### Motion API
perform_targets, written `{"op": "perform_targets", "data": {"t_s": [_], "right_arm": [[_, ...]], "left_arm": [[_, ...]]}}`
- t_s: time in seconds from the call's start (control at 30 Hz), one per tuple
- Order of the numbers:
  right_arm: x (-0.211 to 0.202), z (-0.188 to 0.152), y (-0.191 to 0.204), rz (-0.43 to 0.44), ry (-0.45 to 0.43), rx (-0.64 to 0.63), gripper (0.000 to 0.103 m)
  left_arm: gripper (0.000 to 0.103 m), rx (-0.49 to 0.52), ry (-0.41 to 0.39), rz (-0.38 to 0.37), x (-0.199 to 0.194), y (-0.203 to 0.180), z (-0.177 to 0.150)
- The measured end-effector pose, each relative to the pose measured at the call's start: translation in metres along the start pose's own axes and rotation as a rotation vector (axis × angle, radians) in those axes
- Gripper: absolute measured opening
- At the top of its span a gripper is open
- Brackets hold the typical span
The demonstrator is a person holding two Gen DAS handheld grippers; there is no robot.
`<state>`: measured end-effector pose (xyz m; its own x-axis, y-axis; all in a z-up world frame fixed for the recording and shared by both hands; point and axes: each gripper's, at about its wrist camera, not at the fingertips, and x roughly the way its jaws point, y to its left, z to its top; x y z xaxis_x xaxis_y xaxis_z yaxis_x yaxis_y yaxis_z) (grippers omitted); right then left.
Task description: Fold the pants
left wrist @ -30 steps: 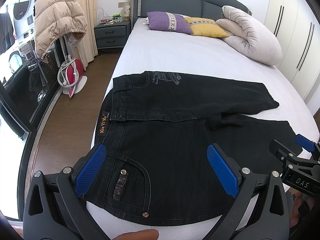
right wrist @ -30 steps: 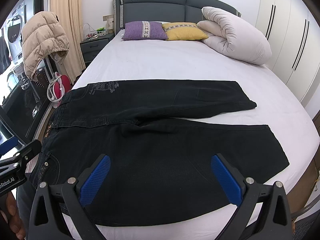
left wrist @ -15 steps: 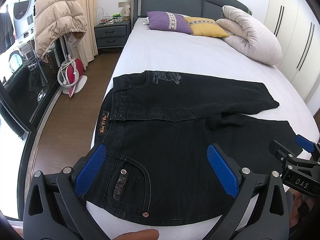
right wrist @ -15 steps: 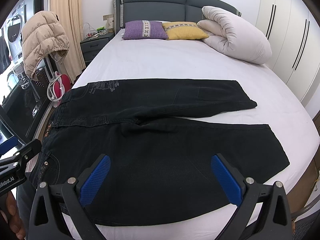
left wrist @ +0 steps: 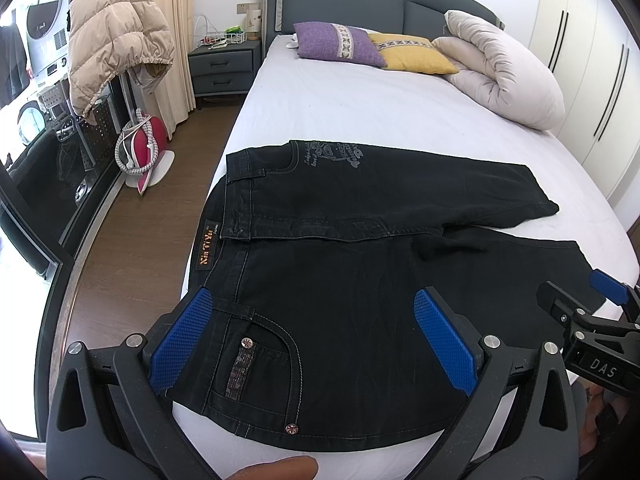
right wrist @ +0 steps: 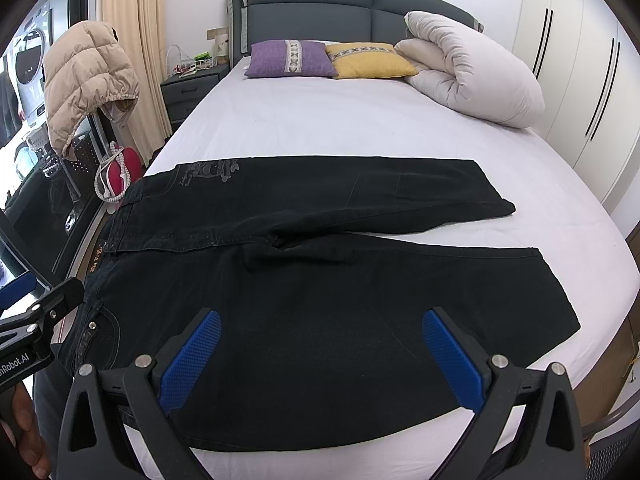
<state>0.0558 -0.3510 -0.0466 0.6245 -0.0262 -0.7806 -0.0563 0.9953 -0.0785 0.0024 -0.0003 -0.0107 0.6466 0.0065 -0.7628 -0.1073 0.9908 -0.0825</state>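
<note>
Left wrist view: close above the black pants [left wrist: 360, 280] waistband, facing 12 o'clock toward the headboard [left wrist: 380, 4]. Right wrist view: close over the legs, likewise. Shared: pants, bed [right wrist: 340, 128], pillows.

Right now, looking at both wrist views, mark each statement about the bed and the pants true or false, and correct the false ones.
1. The black pants lie spread out on the bed. True.
2. The left gripper is shut on the waistband. False: its fingers are apart, holding nothing.
3. A purple pillow lies beside a yellow pillow. True.
4. The right gripper grips a trouser leg. False: it is open and holds nothing.
5. The pants are already folded in half. False: both legs lie apart.
</note>
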Motion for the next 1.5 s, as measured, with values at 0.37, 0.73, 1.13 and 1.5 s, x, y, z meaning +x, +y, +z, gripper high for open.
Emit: {"op": "perform_targets", "data": {"t_s": [0.37, 0.73, 1.13, 1.5], "right_arm": [[0.003, -0.003, 0.004, 0.004, 0.011, 0.0, 0.103], [0.016, 0.012, -0.003, 0.159, -0.009, -0.026, 0.103], [0.075, 0.075, -0.023, 0.313, -0.002, -0.208, 0.093], [0.142, 0.096, -0.025, 0.518, 0.103, -0.329, 0.075]], "left_arm": [[0.103, 0.028, -0.017, 0.011, 0.004, -0.003, -0.006], [0.103, 0.191, -0.015, -0.108, 0.057, 0.015, 0.025], [0.103, 0.405, 0.081, -0.129, 0.178, 0.043, 0.134], [0.089, 0.404, 0.356, -0.392, 0.331, 0.079, 0.224]]}}
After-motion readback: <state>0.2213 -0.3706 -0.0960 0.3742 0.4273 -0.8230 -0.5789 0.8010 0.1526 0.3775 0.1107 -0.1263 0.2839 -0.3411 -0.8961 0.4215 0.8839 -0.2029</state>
